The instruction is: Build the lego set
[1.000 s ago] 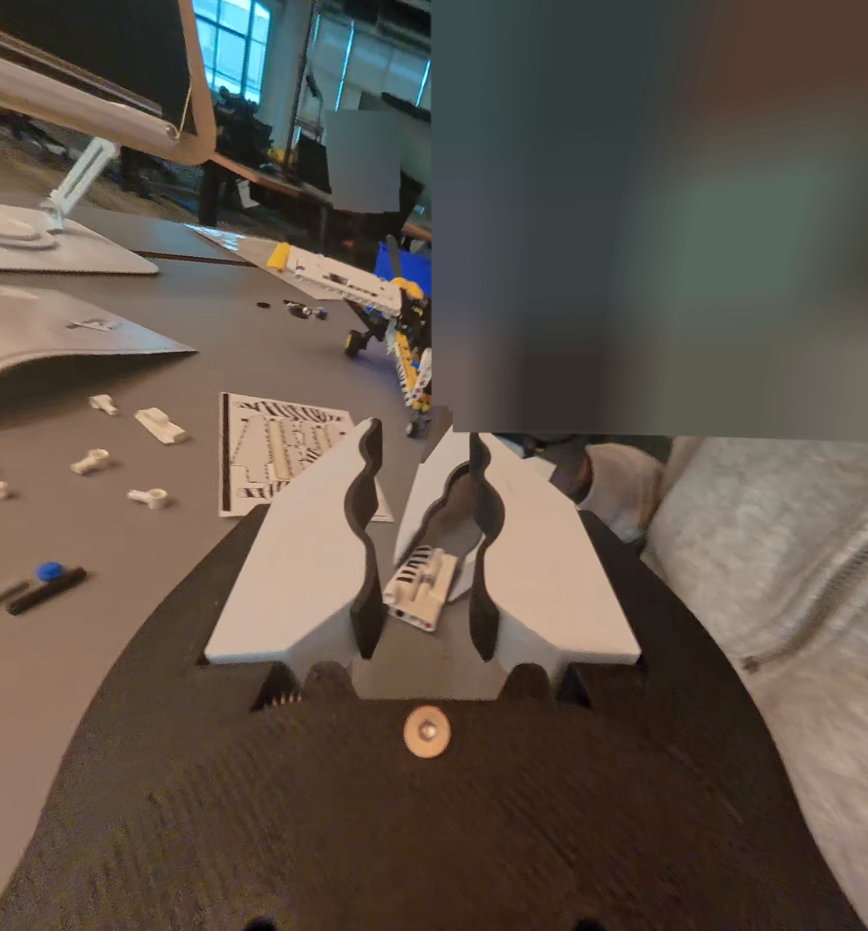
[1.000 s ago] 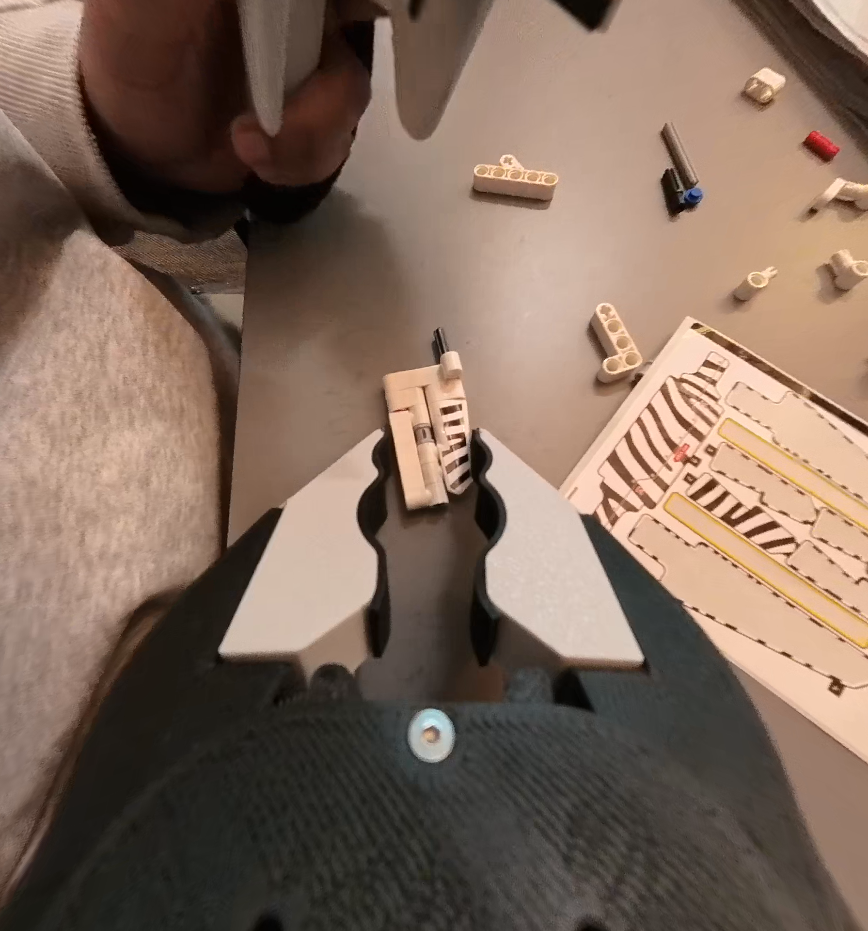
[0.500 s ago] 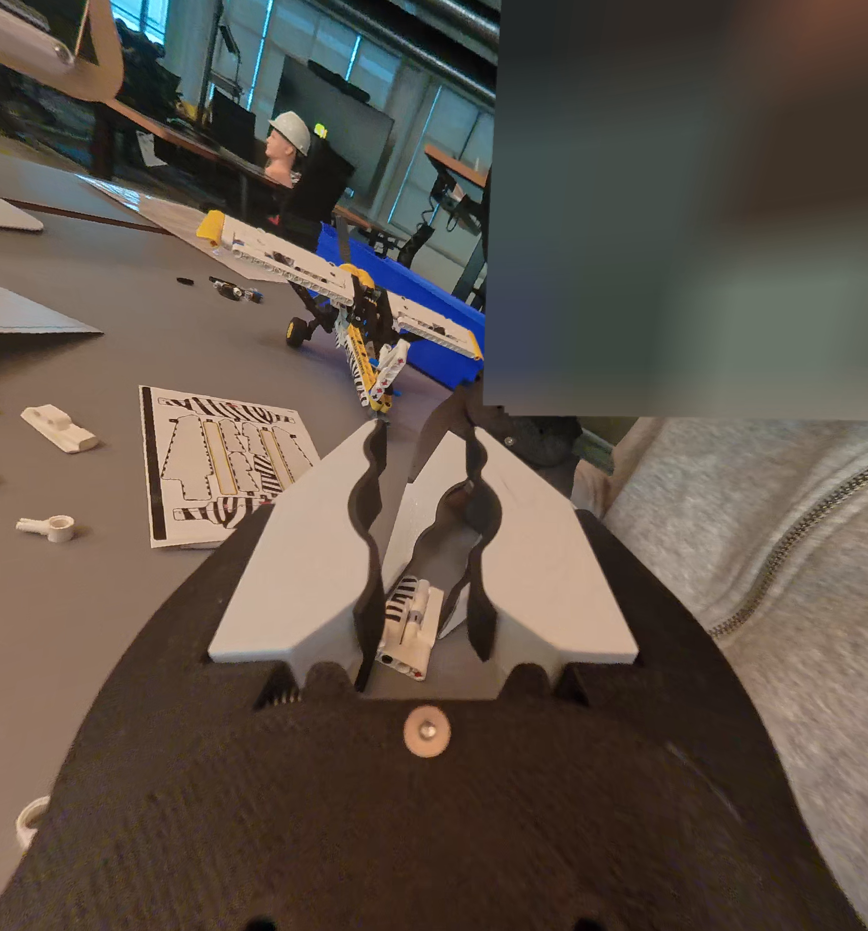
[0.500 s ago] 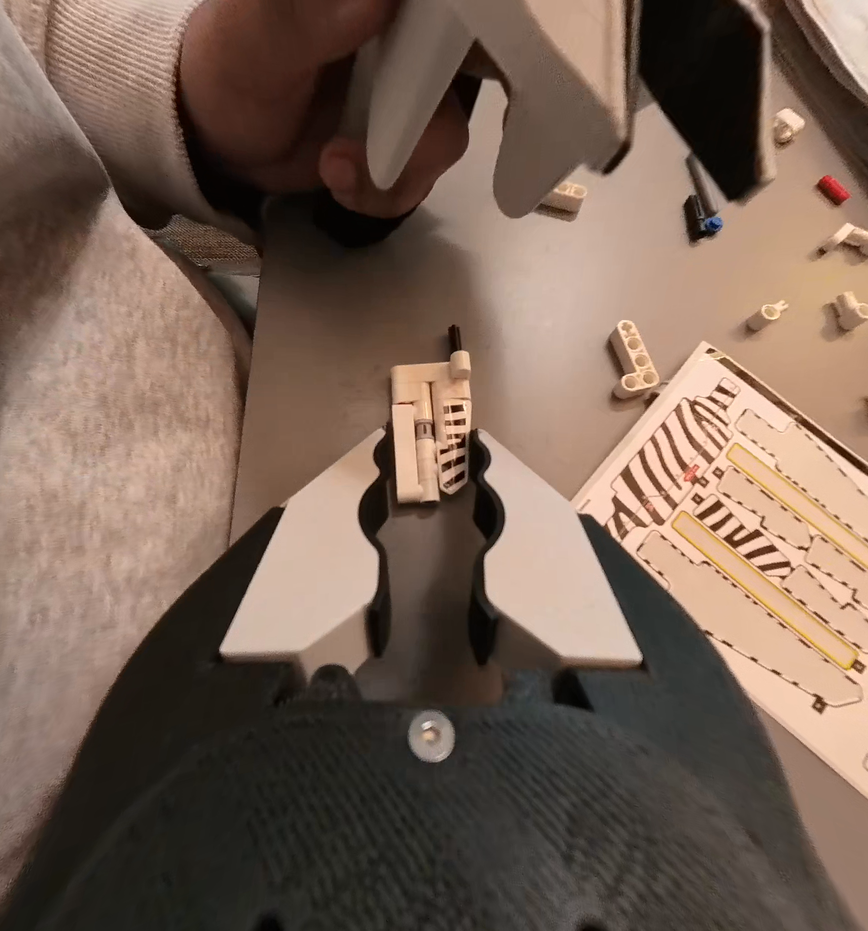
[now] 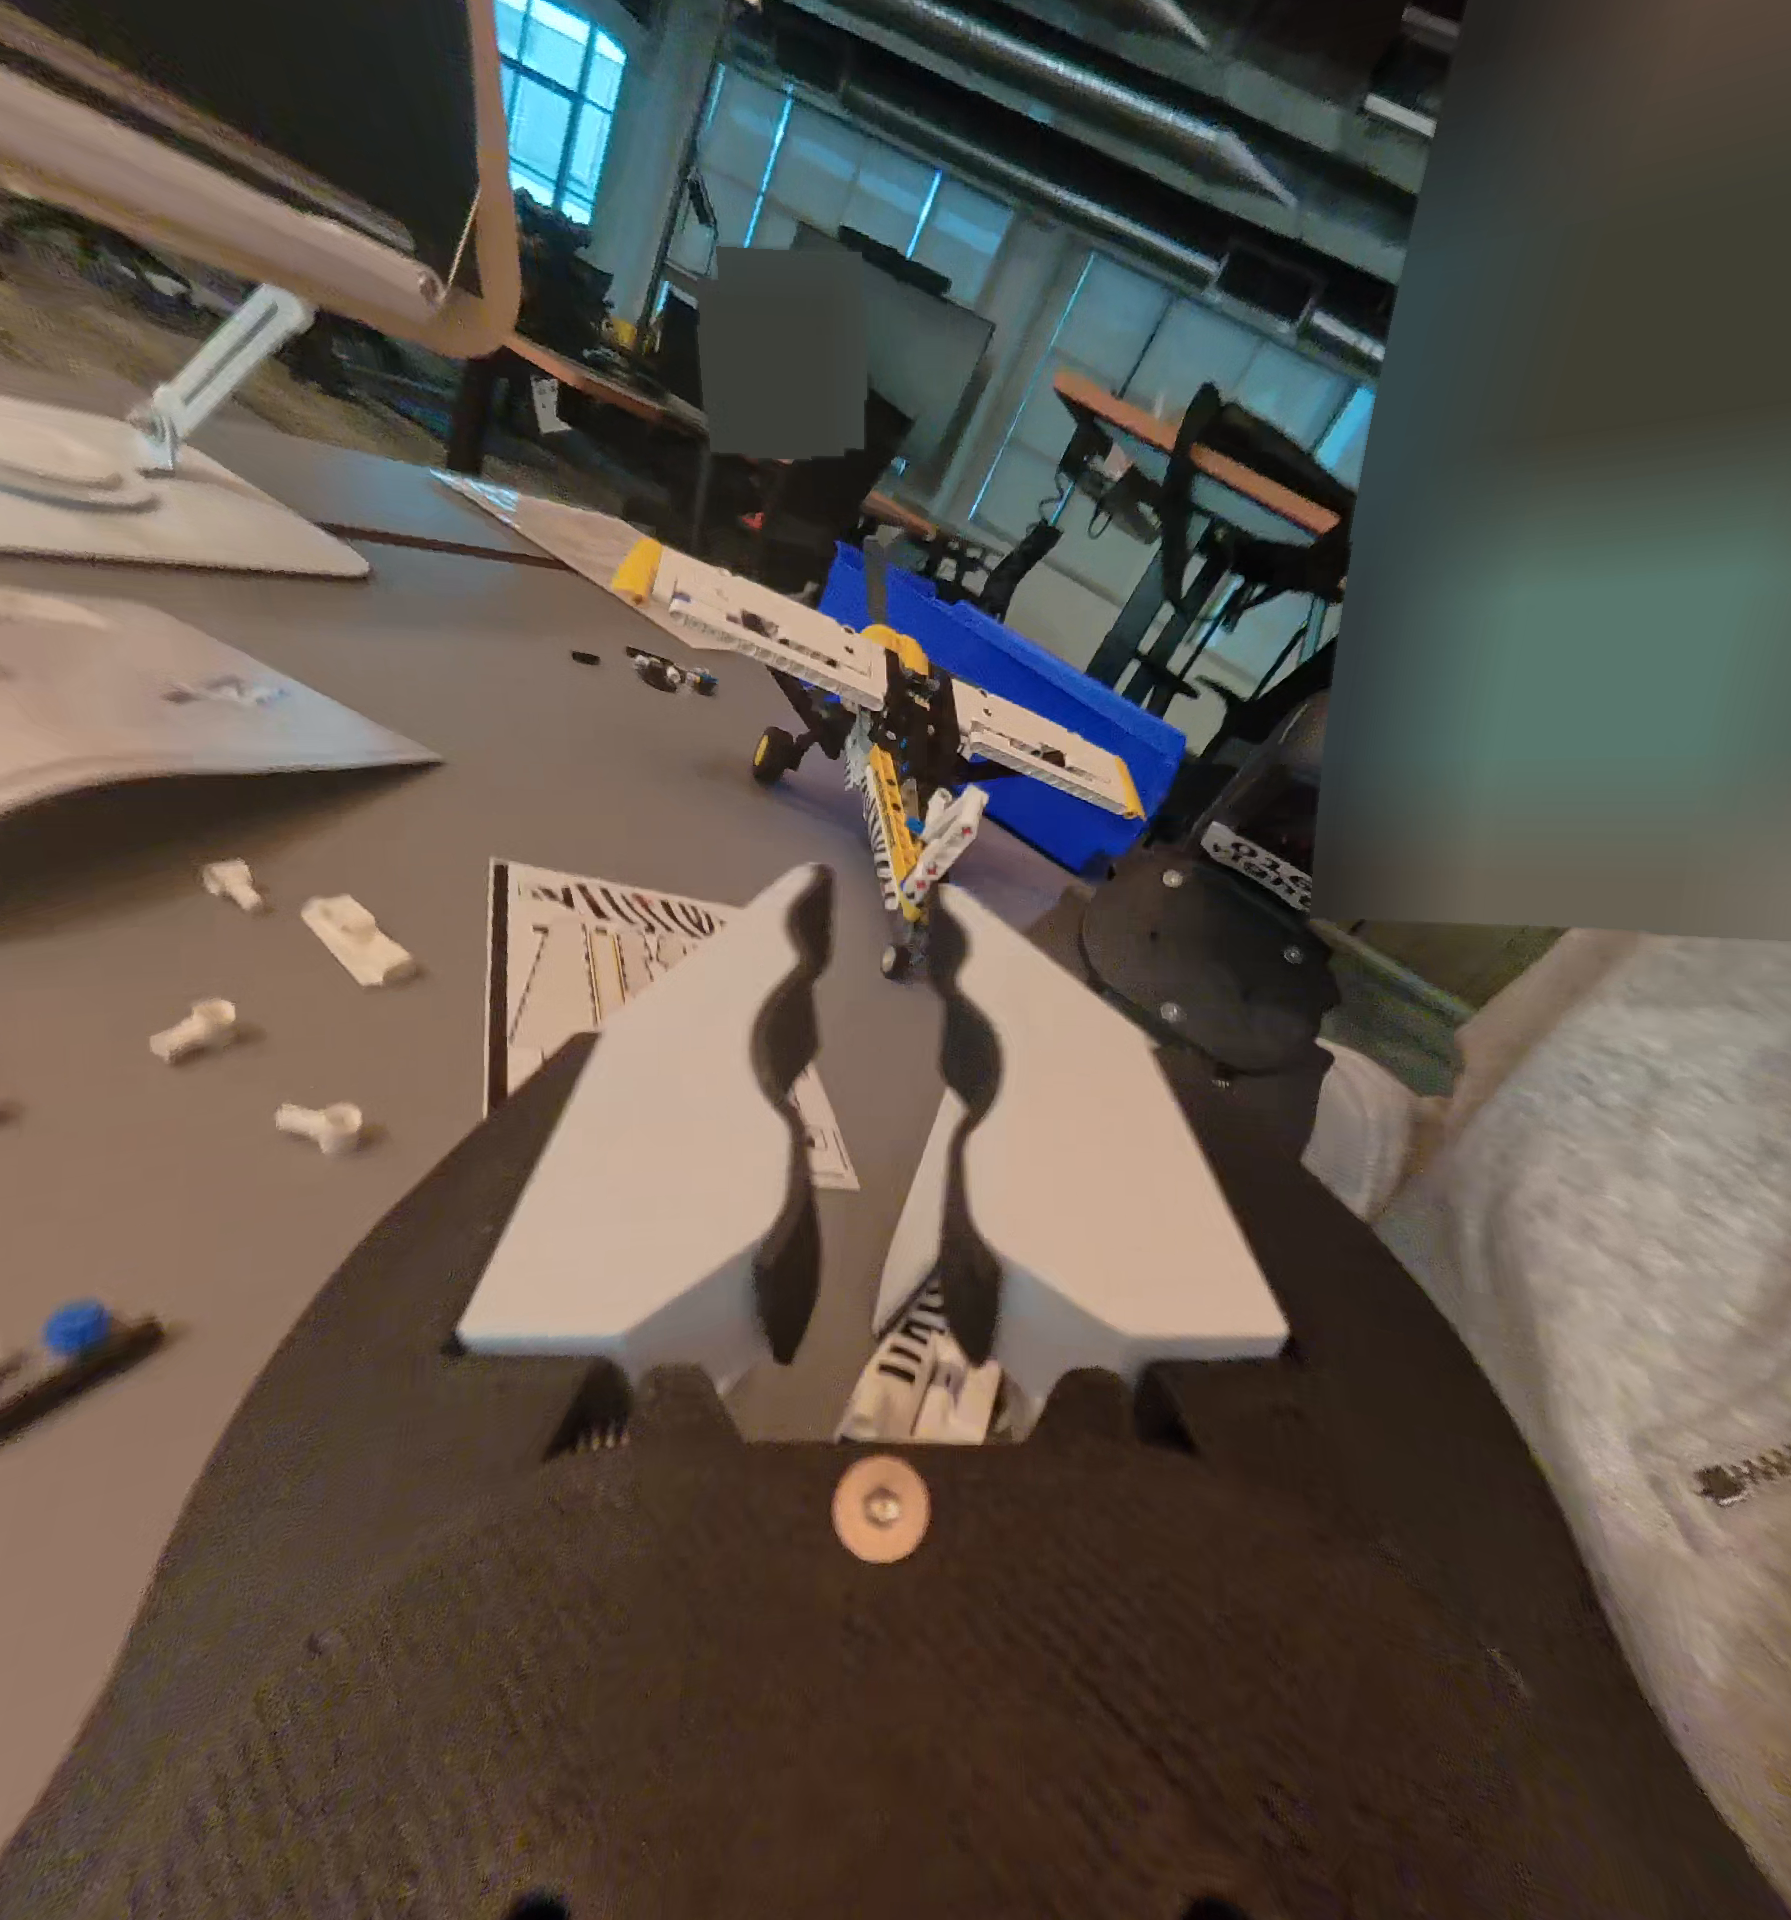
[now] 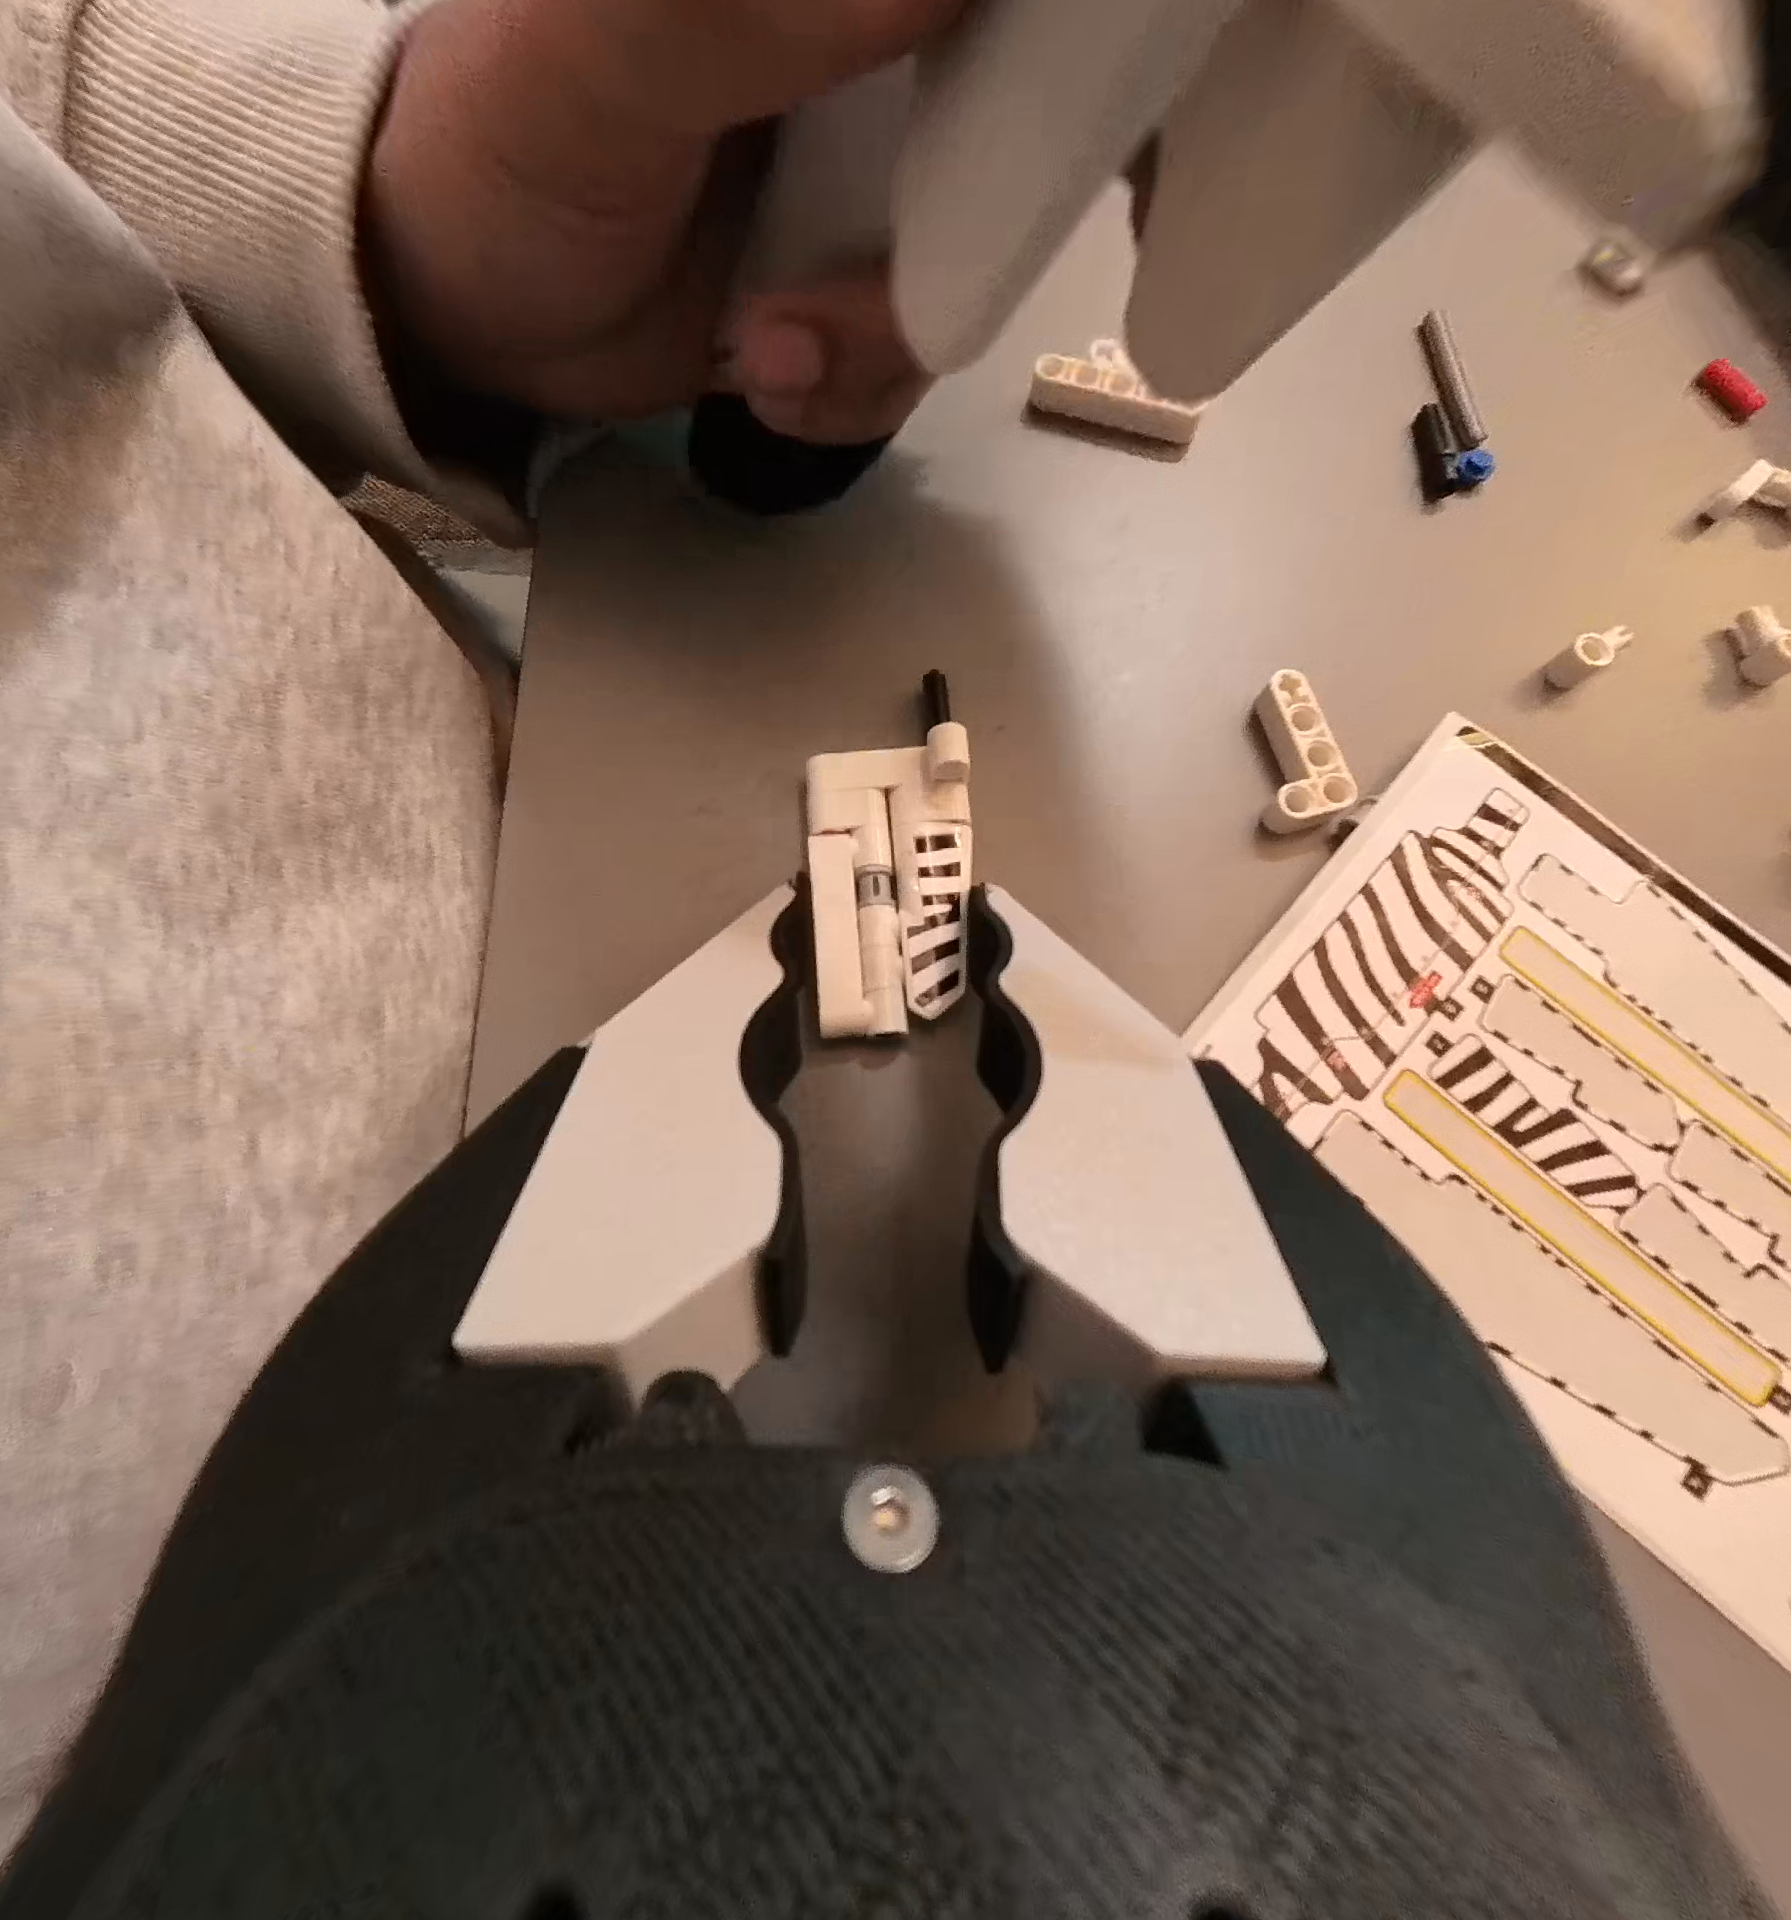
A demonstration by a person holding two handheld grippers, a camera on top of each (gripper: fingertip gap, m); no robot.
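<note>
My right gripper point(image 6: 886, 899) is shut on a small white lego assembly point(image 6: 849, 831) with a zebra-striped panel and a black pin at its far end, held just above the grey table near its edge. A hand point(image 6: 579, 208) holds the left tool's white handle point(image 6: 1026, 208) above and beyond it. My left gripper point(image 5: 883, 914) is open and empty, above the right one. The assembly shows low behind its finger bases point(image 5: 922, 1382). A white and yellow lego plane point(image 5: 891, 717) stands further back on the table.
A zebra sticker sheet point(image 6: 1545, 1091) lies to the right and shows in the left wrist view point(image 5: 600, 956). Loose white parts point(image 6: 1306, 758), a black axle with a blue pin point(image 6: 1452, 416) and a red piece point(image 6: 1730, 387) are scattered. An open booklet point(image 5: 91, 707) and a blue bin point(image 5: 1026, 707) are farther off.
The left gripper and its hand have come closer over the right gripper. In the left view the assembly has slid down toward the finger bases. The right gripper keeps its hold, nearly still.
</note>
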